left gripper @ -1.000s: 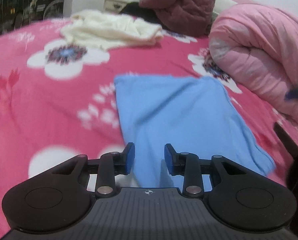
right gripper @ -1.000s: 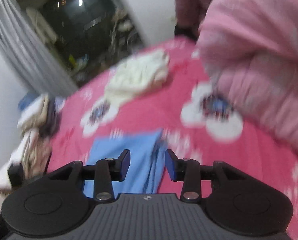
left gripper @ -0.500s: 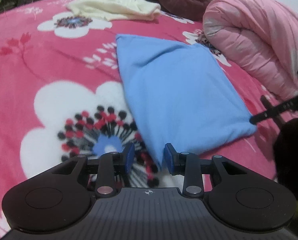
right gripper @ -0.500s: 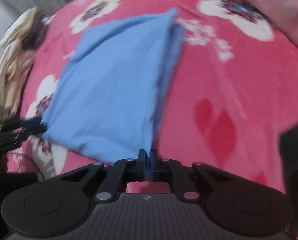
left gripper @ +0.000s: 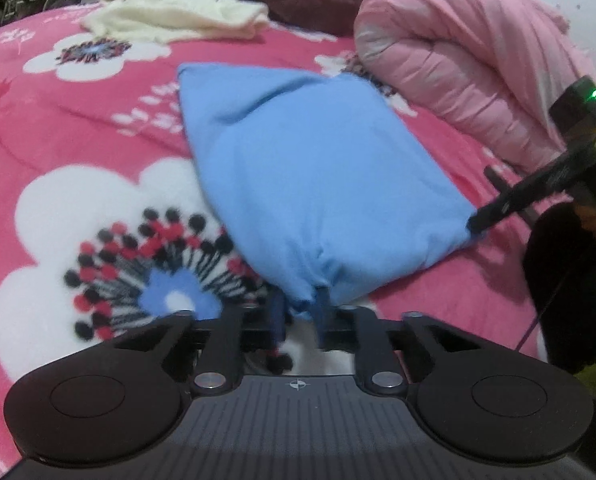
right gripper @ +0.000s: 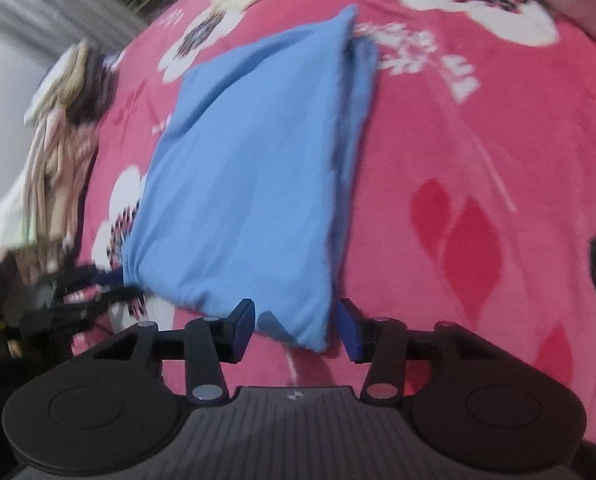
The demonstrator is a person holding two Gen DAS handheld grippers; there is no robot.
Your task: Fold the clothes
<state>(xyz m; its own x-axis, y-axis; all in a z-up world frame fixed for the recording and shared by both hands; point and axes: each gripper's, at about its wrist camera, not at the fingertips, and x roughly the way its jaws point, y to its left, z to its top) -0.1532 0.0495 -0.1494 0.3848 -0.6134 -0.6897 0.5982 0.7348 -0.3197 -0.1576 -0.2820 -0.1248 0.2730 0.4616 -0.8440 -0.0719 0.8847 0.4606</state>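
Blue shirt [left gripper: 318,176] lies half-folded on the pink blanket [left gripper: 57,128]. The left gripper [left gripper: 300,316] has just clenched its near corner, likely for the next fold. The right gripper [right gripper: 295,326] has just opened, straddling the other corner without pressing.

Home bedrm: floral bedspread [left gripper: 77,128] (pink quilt [left gripper: 458,60])

Light blue garment [left gripper: 322,184]: plain, soft knit fabric, folded into a rough rectangle of several layers. Lies flat on a bed, long axis running away from both cameras. Near left corner bunched and puckered, lifted slightly off the bed. Near right corner hangs loose. The long right edge shows stacked layers slightly offset in the right wrist view.
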